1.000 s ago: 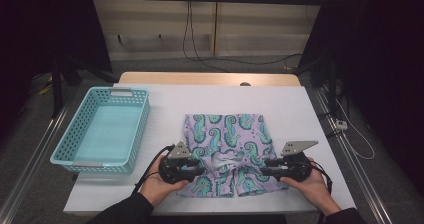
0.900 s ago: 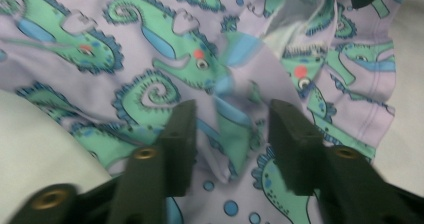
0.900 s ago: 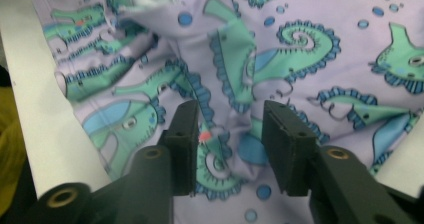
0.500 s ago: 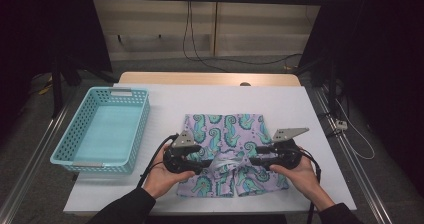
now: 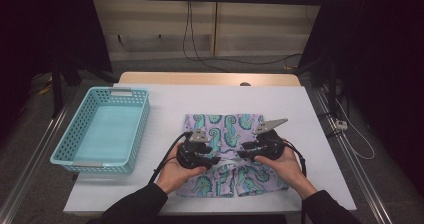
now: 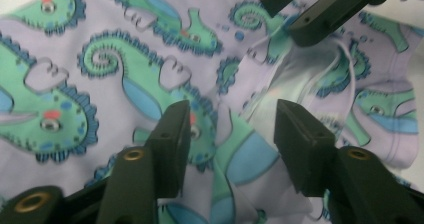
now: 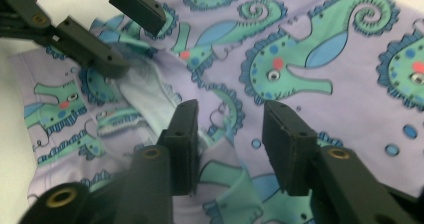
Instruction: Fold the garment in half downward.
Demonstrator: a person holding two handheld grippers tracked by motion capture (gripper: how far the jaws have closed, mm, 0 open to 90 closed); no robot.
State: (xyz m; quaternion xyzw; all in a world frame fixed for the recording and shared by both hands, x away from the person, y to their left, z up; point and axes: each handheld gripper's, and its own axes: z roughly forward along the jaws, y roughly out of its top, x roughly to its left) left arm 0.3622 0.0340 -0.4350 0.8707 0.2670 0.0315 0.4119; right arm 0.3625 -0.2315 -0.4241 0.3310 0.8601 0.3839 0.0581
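Over the near edge of the white surface (image 5: 325,134), left gripper (image 6: 227,129) and right gripper (image 7: 227,129), jaws half-open and just closing on raised folds, gather the seahorse-print shorts (image 5: 225,129) mid-fold; a firm pinch likely comes next, with the basket (image 5: 70,156) far left.

Lab-type recording booth: white-topped rectangular table (image 5: 165,96) w/ pale wooden far edge, black curtains (image 5: 380,59) at both sides, beige panelled back wall (image 5: 250,26) w/ black cables (image 5: 200,59) trailing to grey floor, metal frame rails (image 5: 30,154) alongside.
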